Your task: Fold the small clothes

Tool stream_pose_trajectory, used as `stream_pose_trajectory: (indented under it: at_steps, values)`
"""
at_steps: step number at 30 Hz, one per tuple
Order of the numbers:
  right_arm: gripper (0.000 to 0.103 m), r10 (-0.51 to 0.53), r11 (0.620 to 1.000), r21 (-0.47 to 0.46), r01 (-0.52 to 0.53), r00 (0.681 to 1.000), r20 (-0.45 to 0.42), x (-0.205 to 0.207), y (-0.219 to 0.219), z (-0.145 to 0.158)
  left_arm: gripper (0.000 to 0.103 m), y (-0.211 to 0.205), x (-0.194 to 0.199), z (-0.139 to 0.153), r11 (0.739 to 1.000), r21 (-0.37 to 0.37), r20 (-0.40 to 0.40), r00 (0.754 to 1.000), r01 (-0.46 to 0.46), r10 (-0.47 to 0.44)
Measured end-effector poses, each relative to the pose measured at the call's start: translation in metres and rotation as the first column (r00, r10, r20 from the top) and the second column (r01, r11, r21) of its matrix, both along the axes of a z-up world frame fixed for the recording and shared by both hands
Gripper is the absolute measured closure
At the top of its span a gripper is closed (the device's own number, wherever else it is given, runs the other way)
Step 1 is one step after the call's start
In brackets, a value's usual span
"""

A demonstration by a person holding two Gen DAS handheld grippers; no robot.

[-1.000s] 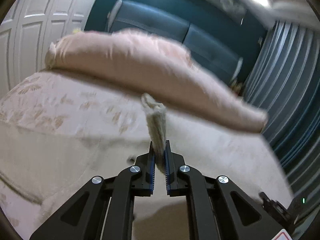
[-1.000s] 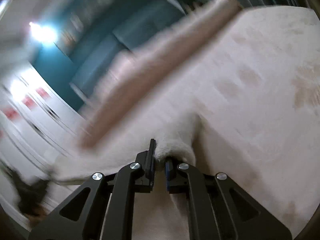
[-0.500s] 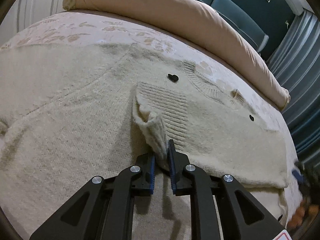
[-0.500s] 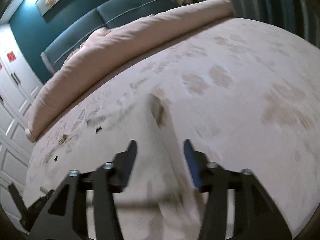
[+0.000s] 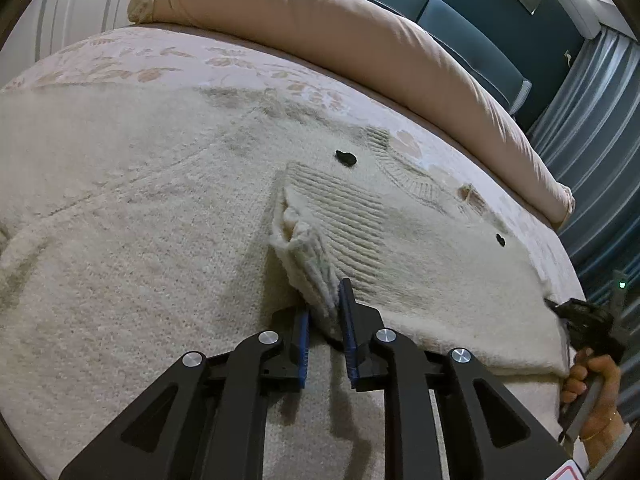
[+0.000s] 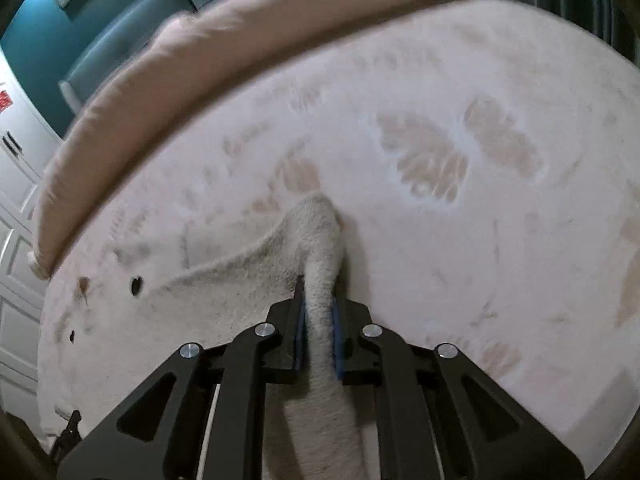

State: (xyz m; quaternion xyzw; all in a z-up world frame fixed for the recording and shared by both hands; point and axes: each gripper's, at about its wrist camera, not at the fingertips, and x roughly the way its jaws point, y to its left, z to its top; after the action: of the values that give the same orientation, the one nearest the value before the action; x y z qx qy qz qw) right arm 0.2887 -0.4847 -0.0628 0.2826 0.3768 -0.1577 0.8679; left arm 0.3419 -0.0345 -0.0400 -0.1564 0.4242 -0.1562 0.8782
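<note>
- The left black two-finger gripper (image 5: 325, 312) sits low over the cream fuzzy knit sweater (image 5: 140, 216), its jaws a little apart with a bunched ribbed cuff between them.
- The right black two-finger gripper (image 6: 318, 312) is closed tight on a raised fold of that sweater (image 6: 240, 280).
- The sweater's spread flat on the floral-print bedspread (image 6: 480, 220), below the long pink bolster pillow (image 5: 360, 36).
- Only the left view catches the person's right hand (image 5: 592, 392) at the sweater's corner, plus a black heart-shaped button (image 5: 345, 157).
</note>
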Motion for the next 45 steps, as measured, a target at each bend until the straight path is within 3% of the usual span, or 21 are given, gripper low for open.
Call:
stream_pose_trajectory:
  at_steps: [4, 6, 9, 13, 16, 19, 20, 22, 23, 25, 27, 28, 30, 31, 33, 36, 39, 42, 44, 45]
  values:
    - [0.089, 0.019, 0.993, -0.116, -0.009, 0.996, 0.090, -0.027, 0.034, 0.047, 0.086, -0.001, -0.001, 0.001, 1.000, 0.008, 0.004, 1.000, -0.001, 0.001]
    - [0.089, 0.106, 0.986, -0.141, -0.086, 0.984, 0.142, -0.050, 0.065, 0.061, 0.086, -0.002, -0.001, 0.001, 1.000, 0.012, 0.007, 1.000, -0.002, 0.002]
    - [0.089, 0.250, 0.966, -0.107, -0.237, 0.960, 0.127, -0.058, 0.106, 0.058, 0.086, -0.002, -0.001, 0.000, 1.000, 0.012, 0.010, 1.000, -0.003, 0.003]
    - [0.090, 0.422, 0.897, -0.155, -0.413, 0.906, 0.025, -0.051, 0.164, 0.032, 0.086, -0.002, -0.002, 0.001, 1.000, 0.007, 0.008, 1.000, -0.003, 0.003]
    - [0.094, 0.349, 0.926, -0.154, -0.345, 0.937, -0.002, -0.058, 0.146, 0.017, 0.086, -0.003, -0.001, 0.000, 1.000, 0.006, 0.006, 1.000, -0.004, 0.004]
    - [0.103, 0.151, 0.985, -0.090, -0.150, 0.989, 0.008, -0.088, 0.087, 0.013, 0.086, -0.003, -0.001, 0.000, 1.000, 0.007, 0.009, 1.000, -0.005, 0.005]
    - [0.103, 0.092, 0.992, -0.090, -0.092, 0.996, -0.002, -0.099, 0.071, 0.010, 0.086, -0.003, -0.001, -0.001, 1.000, 0.000, 0.010, 1.000, -0.005, 0.005]
    - [0.103, 0.078, 0.997, -0.010, -0.078, 0.997, 0.025, -0.114, 0.054, 0.000, 0.086, -0.001, -0.001, -0.002, 1.000, -0.015, 0.008, 1.000, -0.006, 0.007]
    - [0.103, 0.074, 0.997, -0.015, -0.074, 0.997, 0.022, -0.117, 0.057, -0.001, 0.086, 0.000, -0.001, -0.002, 1.000, -0.019, 0.007, 1.000, -0.007, 0.007]
    - [0.103, 0.088, 0.984, -0.155, -0.089, 0.996, -0.017, -0.115, 0.078, 0.002, 0.086, 0.001, 0.000, 0.000, 1.000, -0.021, 0.002, 1.000, -0.008, 0.008]
    - [0.103, 0.083, 0.940, -0.323, -0.106, 0.993, -0.083, -0.106, 0.105, 0.001, 0.085, 0.002, 0.000, 0.005, 1.000, -0.011, -0.010, 1.000, -0.013, 0.013]
    - [0.103, 0.078, 0.925, -0.364, -0.111, 0.991, -0.104, -0.104, 0.111, 0.000, 0.083, 0.003, -0.003, 0.011, 1.000, 0.004, -0.015, 1.000, -0.018, 0.018]
    - [0.103, 0.071, 0.903, -0.413, -0.118, 0.989, -0.127, -0.102, 0.117, 0.000, 0.063, 0.008, -0.011, 0.023, 0.996, 0.082, -0.002, 0.999, -0.044, 0.045]
    - [0.103, 0.072, 0.905, -0.409, -0.115, 0.990, -0.120, -0.102, 0.113, -0.001, 0.058, 0.016, -0.019, 0.031, 0.983, 0.159, 0.014, 0.996, -0.089, 0.088]
    - [0.103, 0.078, 0.923, -0.369, -0.108, 0.992, -0.096, -0.107, 0.104, -0.001, 0.037, 0.041, -0.029, 0.044, 0.965, 0.210, 0.044, 0.988, -0.157, 0.151]
    - [0.103, 0.082, 0.949, -0.299, -0.096, 0.995, -0.057, -0.107, 0.092, -0.003, 0.024, 0.114, -0.033, 0.061, 0.947, 0.196, 0.051, 0.967, -0.256, 0.251]
    - [0.103, 0.080, 0.947, -0.309, -0.094, 0.995, -0.059, -0.111, 0.098, 0.001, 0.019, 0.205, -0.021, 0.069, 0.888, 0.229, 0.002, 0.913, -0.398, 0.409]
    - [0.103, 0.077, 0.943, -0.321, -0.093, 0.995, -0.062, -0.109, 0.101, 0.001, 0.019, 0.297, -0.012, 0.068, 0.806, 0.232, -0.032, 0.823, -0.545, 0.567]
    - [0.103, 0.078, 0.945, -0.314, -0.092, 0.995, -0.057, -0.109, 0.101, 0.001, 0.019, 0.354, -0.007, 0.068, 0.737, 0.232, -0.023, 0.754, -0.635, 0.657]
    - [0.103, 0.078, 0.946, -0.312, -0.092, 0.995, -0.057, -0.110, 0.100, 0.001, 0.019, 0.377, -0.002, 0.066, 0.715, 0.235, -0.029, 0.731, -0.658, 0.682]
